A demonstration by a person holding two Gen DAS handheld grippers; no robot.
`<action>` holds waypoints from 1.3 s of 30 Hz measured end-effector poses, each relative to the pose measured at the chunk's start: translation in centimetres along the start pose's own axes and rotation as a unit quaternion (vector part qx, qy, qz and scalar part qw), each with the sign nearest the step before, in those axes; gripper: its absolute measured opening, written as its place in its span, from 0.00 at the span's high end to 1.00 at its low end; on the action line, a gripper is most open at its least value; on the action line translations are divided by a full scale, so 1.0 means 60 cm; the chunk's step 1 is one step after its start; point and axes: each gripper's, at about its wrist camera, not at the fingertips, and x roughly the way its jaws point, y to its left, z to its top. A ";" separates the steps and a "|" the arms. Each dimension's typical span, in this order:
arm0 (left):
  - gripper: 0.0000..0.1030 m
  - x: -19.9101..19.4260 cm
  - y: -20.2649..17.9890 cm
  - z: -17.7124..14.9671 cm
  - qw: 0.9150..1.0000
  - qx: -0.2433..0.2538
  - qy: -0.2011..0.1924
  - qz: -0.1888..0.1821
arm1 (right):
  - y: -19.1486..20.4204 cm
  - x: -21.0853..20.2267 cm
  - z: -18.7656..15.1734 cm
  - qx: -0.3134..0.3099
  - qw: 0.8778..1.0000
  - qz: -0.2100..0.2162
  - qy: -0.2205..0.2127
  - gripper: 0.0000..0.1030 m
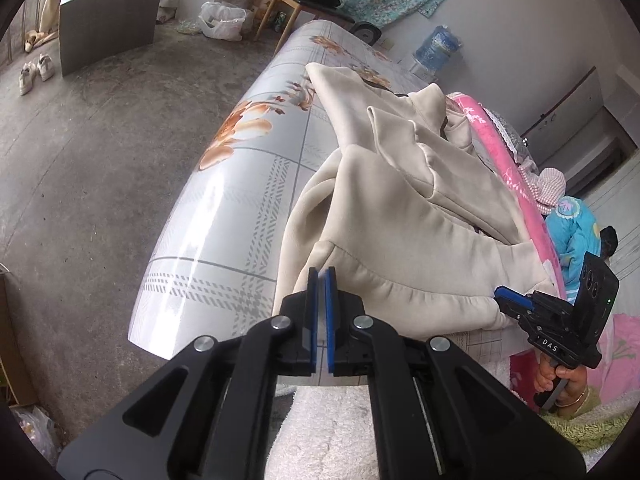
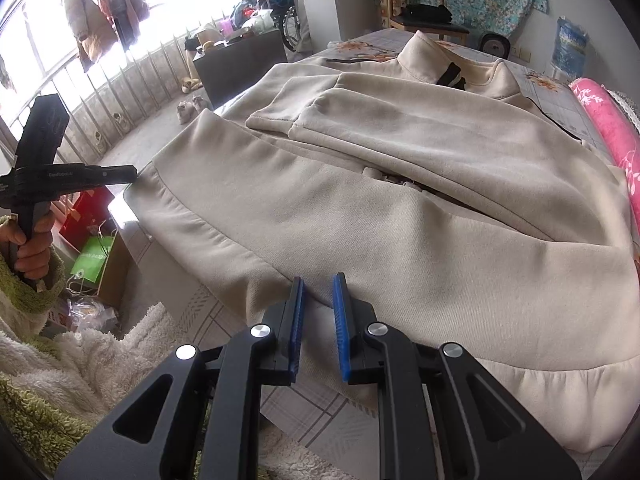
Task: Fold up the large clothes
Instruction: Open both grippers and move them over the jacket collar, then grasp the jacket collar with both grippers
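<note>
The cream jacket [image 2: 400,184] lies spread on a bed whose checked, flower-printed cover [image 1: 224,208] carries it, collar toward the far end, both sleeves already crossed over the chest, and its hem along the near edge of the bed. The right tool [image 2: 319,288] rests at that hem toward the bed's near right corner, its blue pads narrow with a fold of hem fabric seemingly caught between them, though the contact itself is hard to confirm. The left tool [image 1: 321,276] sits at the jacket's near left hem corner, where the cloth hangs close to the bed's long left edge; its pads are almost together, and whether they pinch the hem or hover in front of it cannot be told. The step in hand looks like taking both hem corners to carry the lower half up toward the collar. To do it well, both grips should bite through every layer, lift evenly, and keep the hem taut so the sleeves stay put. A pink bolster [image 2: 616,136] lines the bed's right edge.
</note>
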 end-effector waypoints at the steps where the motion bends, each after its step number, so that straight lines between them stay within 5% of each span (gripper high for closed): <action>1: 0.92 -0.003 -0.007 0.004 1.000 0.009 -0.003 -0.001 | -0.002 -0.001 0.003 0.005 1.000 0.003 0.003 0.84; 2: 0.90 -0.005 -0.015 0.009 1.000 0.018 -0.006 -0.002 | -0.004 -0.004 0.005 0.009 1.000 0.003 0.004 0.84; 4: 0.84 -0.004 -0.033 0.018 0.999 0.036 -0.011 -0.007 | -0.012 -0.016 0.012 0.016 1.000 -0.014 -0.002 0.64; 6: 0.79 0.003 -0.056 0.028 0.998 0.056 -0.012 -0.006 | -0.028 -0.036 0.017 0.027 0.999 -0.032 -0.020 0.56; 14: 0.57 0.086 -0.152 0.051 0.985 0.151 0.006 0.076 | -0.131 -0.074 0.014 0.104 0.985 -0.137 -0.024 0.46; 18: 0.48 0.135 -0.163 0.051 0.981 0.163 0.032 0.099 | -0.172 -0.056 -0.006 0.139 0.975 -0.172 0.002 0.32; 28: 0.34 0.110 -0.164 0.083 0.977 0.170 0.029 0.128 | -0.200 -0.073 0.013 0.183 0.973 -0.139 -0.008 0.30; 39: 0.20 0.091 -0.223 0.256 0.975 0.183 -0.011 0.125 | -0.246 -0.130 0.180 0.162 0.979 -0.104 -0.075 0.22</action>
